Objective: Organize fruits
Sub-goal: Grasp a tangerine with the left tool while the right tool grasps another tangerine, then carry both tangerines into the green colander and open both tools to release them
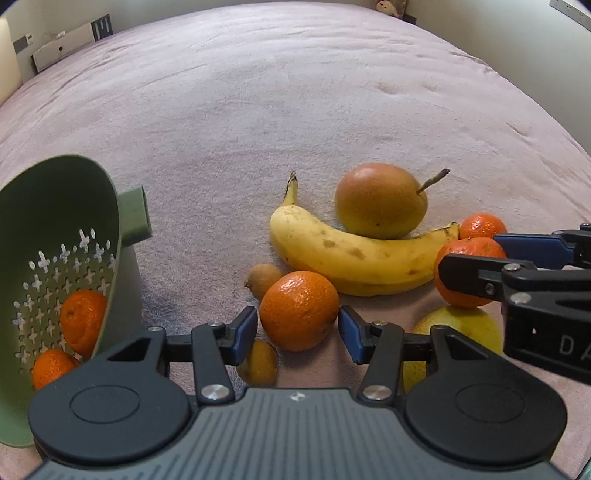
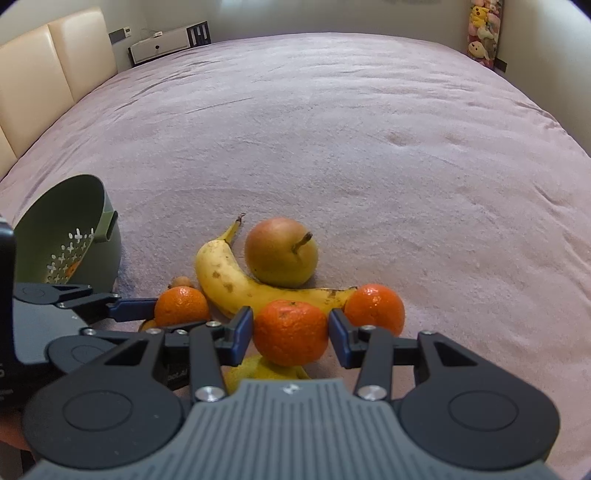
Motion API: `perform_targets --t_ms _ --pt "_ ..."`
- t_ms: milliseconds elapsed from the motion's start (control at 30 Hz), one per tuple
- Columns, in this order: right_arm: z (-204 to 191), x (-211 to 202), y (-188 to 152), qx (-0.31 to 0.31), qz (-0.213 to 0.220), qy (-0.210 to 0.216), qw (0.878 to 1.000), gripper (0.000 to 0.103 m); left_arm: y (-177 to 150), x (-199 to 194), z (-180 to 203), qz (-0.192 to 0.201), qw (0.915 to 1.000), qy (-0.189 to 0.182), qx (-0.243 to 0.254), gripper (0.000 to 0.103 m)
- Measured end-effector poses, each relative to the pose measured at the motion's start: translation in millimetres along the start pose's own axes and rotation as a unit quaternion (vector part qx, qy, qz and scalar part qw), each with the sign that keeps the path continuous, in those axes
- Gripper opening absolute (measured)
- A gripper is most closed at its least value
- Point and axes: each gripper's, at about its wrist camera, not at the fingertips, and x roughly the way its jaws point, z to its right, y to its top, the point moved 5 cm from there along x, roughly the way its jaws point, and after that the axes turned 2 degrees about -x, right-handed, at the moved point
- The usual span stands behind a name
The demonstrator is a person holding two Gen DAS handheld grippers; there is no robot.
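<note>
My left gripper (image 1: pixel 297 328) is shut on a mandarin (image 1: pixel 298 311), its blue pads touching both sides. My right gripper (image 2: pixel 291 332) is shut on another mandarin (image 2: pixel 290 332), which also shows in the left wrist view (image 1: pixel 469 275). A third mandarin (image 2: pixel 375 308) lies on the pink bedspread beside it. A banana (image 1: pixel 354 254) curves around a pear (image 1: pixel 380 201). A green colander (image 1: pixel 62 266) at the left is tilted and holds two mandarins (image 1: pixel 83 319). A yellow fruit (image 1: pixel 458 332) lies under the right gripper. Two small brown fruits (image 1: pixel 264 280) lie near the left gripper.
The pink bedspread (image 2: pixel 332 129) stretches far ahead of the fruit pile. A cream headboard (image 2: pixel 48 62) stands at the left, a white unit (image 2: pixel 162 42) behind it, and stuffed toys (image 2: pixel 482 31) in the far right corner.
</note>
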Motion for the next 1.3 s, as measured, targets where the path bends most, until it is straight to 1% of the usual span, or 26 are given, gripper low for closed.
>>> perform_targets --t_ms 67,167,400,567,867,1033,1300 --pt "-0.7 0.7 0.4 -0.001 -0.001 -0.001 1.0 0.043 0.0 -0.6 -1.3 0.0 0.9999 -0.01 -0.008 0.052" --pt "-1.8 0.8 0.7 0.001 -0.003 -0.005 1.0 0.043 -1.1 -3.6 -0.2 0.006 0.9999 -0.01 0.0 0.051" --pt "-6.2 -5.1 2.5 -0.003 -0.005 -0.016 1.0 0.042 -0.6 -23.5 1.4 0.027 0.9995 -0.015 0.007 0.05" --pt "-7.6 -15.9 5.4 -0.006 0.007 -0.02 1.0 0.042 0.7 -40.9 -1.3 0.035 0.9992 -0.019 -0.004 0.05" --pt "-24.6 -38.6 13.3 -0.019 0.034 -0.02 0.999 0.042 2.8 -82.7 -19.9 0.053 0.9978 -0.019 -0.036 0.05" --pt "-38.5 -48.2 19.0 -0.027 0.046 -0.01 0.999 0.042 3.7 -105.8 -31.7 0.068 0.9965 -0.014 -0.047 0.05" --pt "-71.1 -62.9 33.5 -0.056 0.07 0.011 0.996 0.042 7.1 -137.8 -63.5 0.094 0.9929 0.006 -0.073 0.05"
